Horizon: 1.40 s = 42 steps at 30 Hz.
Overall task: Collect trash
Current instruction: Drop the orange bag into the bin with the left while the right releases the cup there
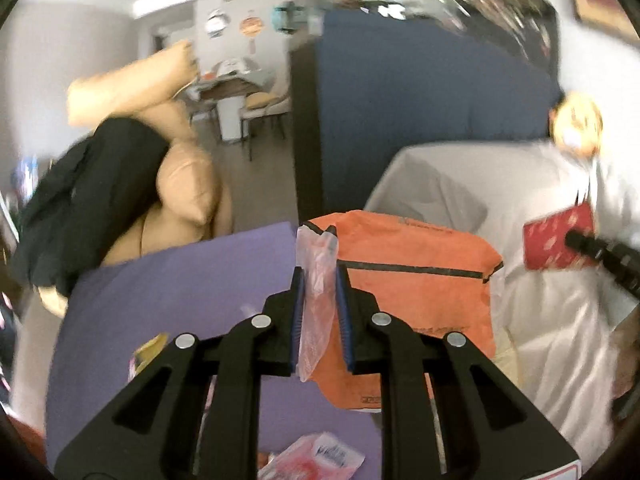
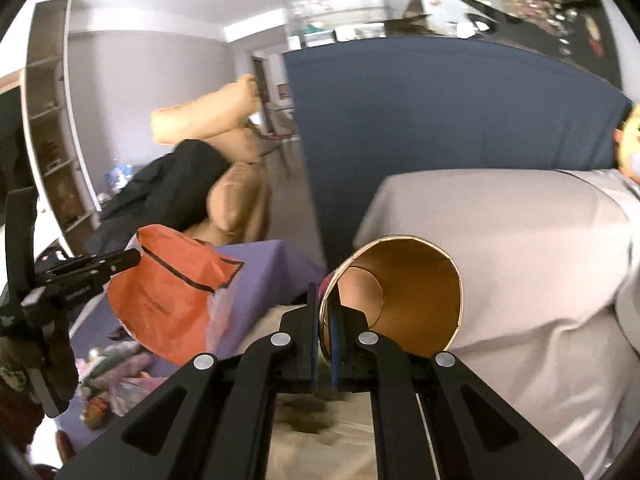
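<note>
My left tool (image 1: 320, 280) is pinched on the orange bag's (image 1: 404, 280) clear plastic edge to hold it up, right tool (image 2: 325, 312) clamped on the paper cup's (image 2: 400, 292) rim, cup tipped beside the bag, ready to drop in.

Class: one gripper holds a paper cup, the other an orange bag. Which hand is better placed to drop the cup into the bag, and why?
Right. The right gripper is clamped on the brown paper cup's rim, while the left gripper pinches the orange plastic bag's clear edge and likely just needs to hold the bag.
</note>
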Available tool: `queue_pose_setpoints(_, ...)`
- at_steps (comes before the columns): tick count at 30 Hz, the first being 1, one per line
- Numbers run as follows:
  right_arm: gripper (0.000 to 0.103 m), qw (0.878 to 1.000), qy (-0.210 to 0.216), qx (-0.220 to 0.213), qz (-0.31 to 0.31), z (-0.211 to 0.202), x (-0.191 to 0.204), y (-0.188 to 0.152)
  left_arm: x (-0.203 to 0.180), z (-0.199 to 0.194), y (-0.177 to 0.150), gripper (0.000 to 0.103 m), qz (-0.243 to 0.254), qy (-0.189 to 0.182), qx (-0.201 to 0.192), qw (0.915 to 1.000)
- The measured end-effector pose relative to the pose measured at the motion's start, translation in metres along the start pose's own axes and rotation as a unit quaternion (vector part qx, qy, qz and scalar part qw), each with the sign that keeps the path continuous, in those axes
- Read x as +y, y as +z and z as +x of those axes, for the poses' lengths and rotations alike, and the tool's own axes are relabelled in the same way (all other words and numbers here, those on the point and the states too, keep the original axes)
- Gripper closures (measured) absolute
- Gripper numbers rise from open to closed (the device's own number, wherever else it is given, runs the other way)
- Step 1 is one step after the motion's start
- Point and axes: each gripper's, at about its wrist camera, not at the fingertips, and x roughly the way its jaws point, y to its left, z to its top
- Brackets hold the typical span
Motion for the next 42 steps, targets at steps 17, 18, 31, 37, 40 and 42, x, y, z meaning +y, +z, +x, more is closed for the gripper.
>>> queue_pose_setpoints(17,0.097,0.997,0.013,0.008,0.073,0.009,-0.066,-0.04,-0.072,0.099,-0.039,0.059,-0.017,-0.116,0.144,0.9826)
queue_pose_setpoints(18,0.097,0.997,0.019,0.009,0.073,0.012,-0.062,-0.039,-0.065,0.099,-0.038,0.055,-0.037,-0.129,0.147,0.98)
queue_pose_setpoints(31,0.097,0.989,0.136,0.048,0.032,0.064,0.037,-0.045,0.003,0.042,-0.04,0.051,-0.12,-0.108,0.118,0.9798)
queue_pose_setpoints(37,0.097,0.985,0.128,0.112,0.038,0.116,0.055,-0.077,0.02,0.018,-0.057,0.051,-0.11,-0.094,0.107,0.9838)
queue_pose_setpoints(40,0.097,0.983,0.108,0.143,0.05,0.141,0.05,-0.093,0.034,0.01,-0.066,0.051,-0.122,-0.088,0.101,0.9834)
queue_pose_setpoints(42,0.097,0.981,0.089,0.167,0.051,0.16,0.048,-0.104,0.042,0.006,-0.071,0.051,-0.133,-0.089,0.098,0.9822)
